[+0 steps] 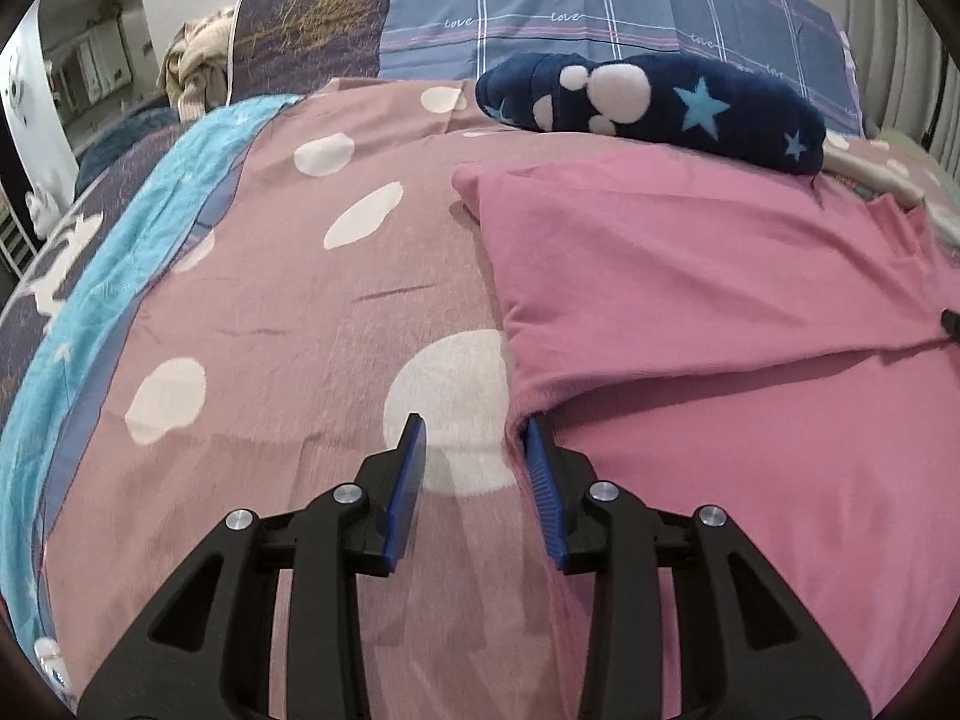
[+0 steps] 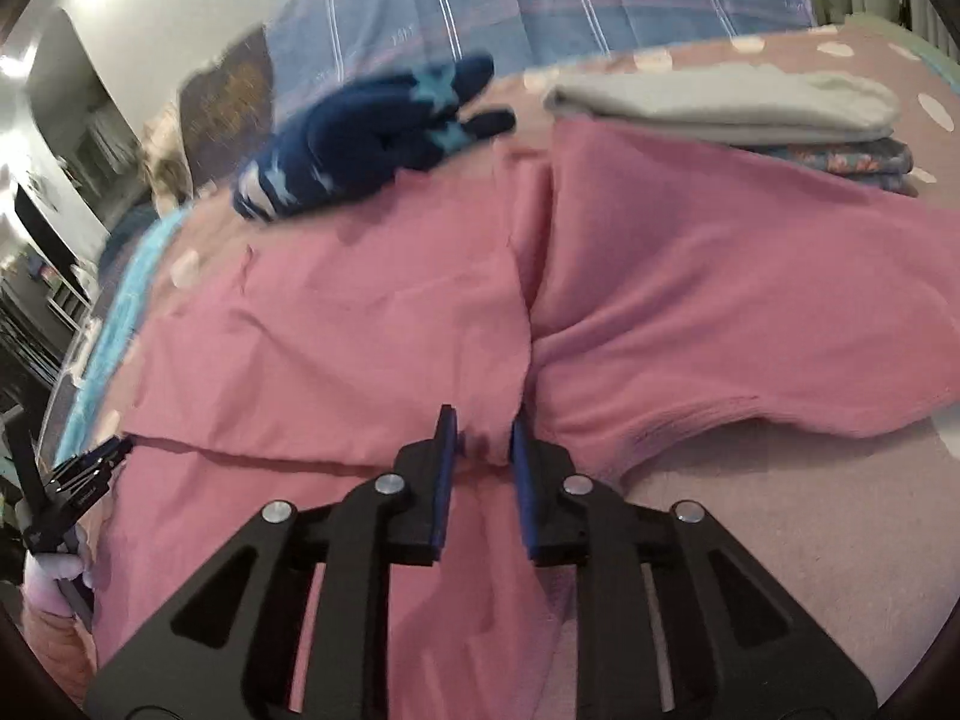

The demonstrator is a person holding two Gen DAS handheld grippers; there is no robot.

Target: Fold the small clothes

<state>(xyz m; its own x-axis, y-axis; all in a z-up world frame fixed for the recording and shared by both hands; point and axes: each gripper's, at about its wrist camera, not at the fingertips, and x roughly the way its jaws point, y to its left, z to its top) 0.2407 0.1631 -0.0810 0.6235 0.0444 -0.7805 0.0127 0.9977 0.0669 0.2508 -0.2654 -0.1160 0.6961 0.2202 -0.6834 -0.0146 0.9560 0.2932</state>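
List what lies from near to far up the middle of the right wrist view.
Right gripper with pink cloth between its jaws → pink garment → navy star fleece → blue plaid bedding.

We see a matt, soft pink cloth garment (image 1: 720,312) on a thin matt spotted sheet (image 1: 288,312); a fleecy navy garment (image 1: 660,102); matt black plastic gripper (image 1: 474,456) arms.
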